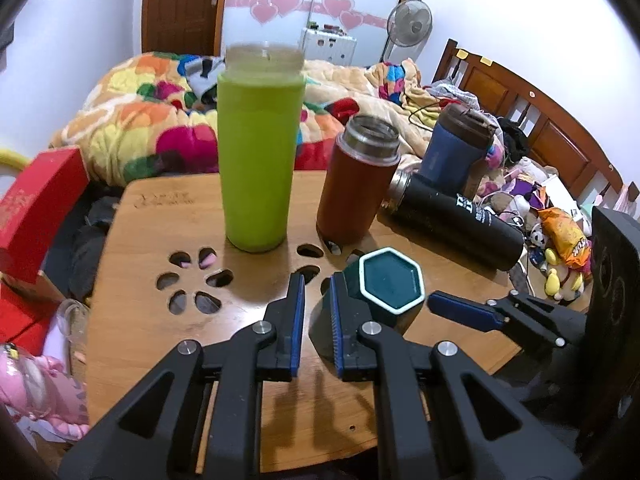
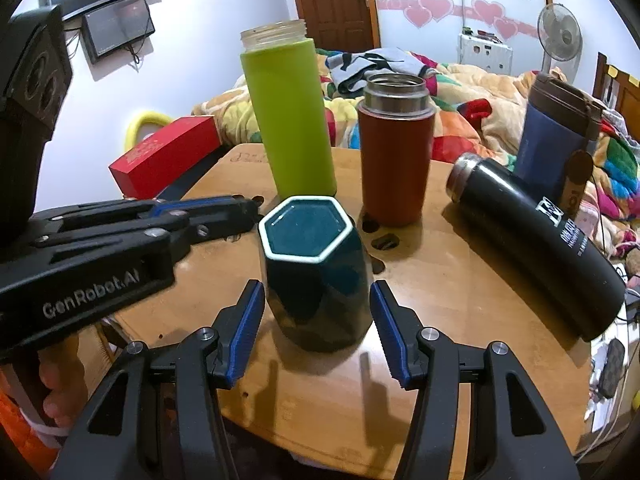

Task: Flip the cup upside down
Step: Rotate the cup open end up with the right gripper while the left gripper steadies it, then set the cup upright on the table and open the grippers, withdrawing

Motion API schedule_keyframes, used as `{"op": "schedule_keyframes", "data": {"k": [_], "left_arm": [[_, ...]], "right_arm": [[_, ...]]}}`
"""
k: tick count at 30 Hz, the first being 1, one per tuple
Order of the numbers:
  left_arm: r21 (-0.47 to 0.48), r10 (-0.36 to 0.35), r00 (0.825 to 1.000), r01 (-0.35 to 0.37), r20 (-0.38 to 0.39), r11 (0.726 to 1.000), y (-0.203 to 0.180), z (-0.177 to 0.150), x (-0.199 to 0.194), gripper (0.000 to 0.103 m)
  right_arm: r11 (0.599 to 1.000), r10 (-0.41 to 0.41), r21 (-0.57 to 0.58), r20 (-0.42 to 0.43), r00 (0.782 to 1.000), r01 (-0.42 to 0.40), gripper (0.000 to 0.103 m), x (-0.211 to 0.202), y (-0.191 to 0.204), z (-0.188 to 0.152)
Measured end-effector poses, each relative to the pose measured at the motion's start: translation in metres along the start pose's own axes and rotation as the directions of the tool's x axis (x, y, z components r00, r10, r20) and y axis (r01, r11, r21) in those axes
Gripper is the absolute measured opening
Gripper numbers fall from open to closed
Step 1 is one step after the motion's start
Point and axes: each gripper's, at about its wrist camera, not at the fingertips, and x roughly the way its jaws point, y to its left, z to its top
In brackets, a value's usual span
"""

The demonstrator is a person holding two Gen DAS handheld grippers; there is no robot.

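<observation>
Left wrist view first: my left gripper [image 1: 316, 320] hangs over the near edge of the tabletop [image 1: 132, 280], jaws a little apart with bare wood between them. The cup [image 1: 390, 284] is just beside my right-hand finger and seems to touch its outer face, though I cannot be sure. It is dark teal and glazed, with faceted sides, a hexagonal mouth and a pale rim; it stands upright, mouth up, near the near edge. Toward the far edge stand a green bottle [image 1: 258, 160] and then a red-brown flask [image 1: 356, 184], both without lids. A black flask [image 1: 460, 220] lies on its side toward the right edge, and a blue tumbler [image 1: 456, 148] stands behind it.

In the right wrist view, my right gripper [image 2: 318, 328] has its jaws wide apart, one on each side of the cup [image 2: 316, 272], with clear gaps on both sides. My left gripper [image 2: 240, 208] reaches in from the left, level with the cup's rim.
</observation>
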Motion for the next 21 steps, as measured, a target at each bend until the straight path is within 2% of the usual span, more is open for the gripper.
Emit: {"op": "schedule_keyframes", "data": {"k": [7,10,12,15,17,19,21], "left_arm": [[0.052,-0.006,0.996,0.001,0.084,0.999,-0.011,0.009,-0.040,0.013],[0.069,-0.013,0.991,0.004,0.134,0.998,-0.017,0.014,-0.061,0.021],[0.080,-0.017,0.985,0.003,0.174,0.997,-0.020,0.016,-0.077,0.027],[0.100,-0.017,0.970,-0.008,0.244,0.995,-0.028,0.021,-0.103,0.045],[0.107,-0.013,0.955,-0.020,0.297,0.994,-0.032,0.022,-0.123,0.062],[0.116,-0.014,0.939,-0.027,0.345,0.993,-0.036,0.022,-0.141,0.068],[0.122,-0.010,0.925,-0.039,0.379,0.992,-0.041,0.022,-0.156,0.081]], "right_arm": [[0.999,-0.015,0.029,0.041,0.999,0.013,0.052,-0.040,-0.016,0.005],[0.999,-0.040,0.034,0.095,0.995,0.037,0.053,-0.066,-0.019,0.011],[0.998,-0.059,0.044,0.138,0.989,0.053,0.060,-0.085,-0.022,0.016],[0.995,-0.085,0.064,0.229,0.970,0.072,0.066,-0.121,-0.024,0.022],[0.994,-0.100,0.070,0.279,0.955,0.084,0.071,-0.141,-0.025,0.026],[0.992,-0.120,0.070,0.330,0.936,0.102,0.074,-0.161,-0.021,0.029],[0.991,-0.136,0.068,0.367,0.920,0.119,0.081,-0.176,-0.016,0.031]]}}
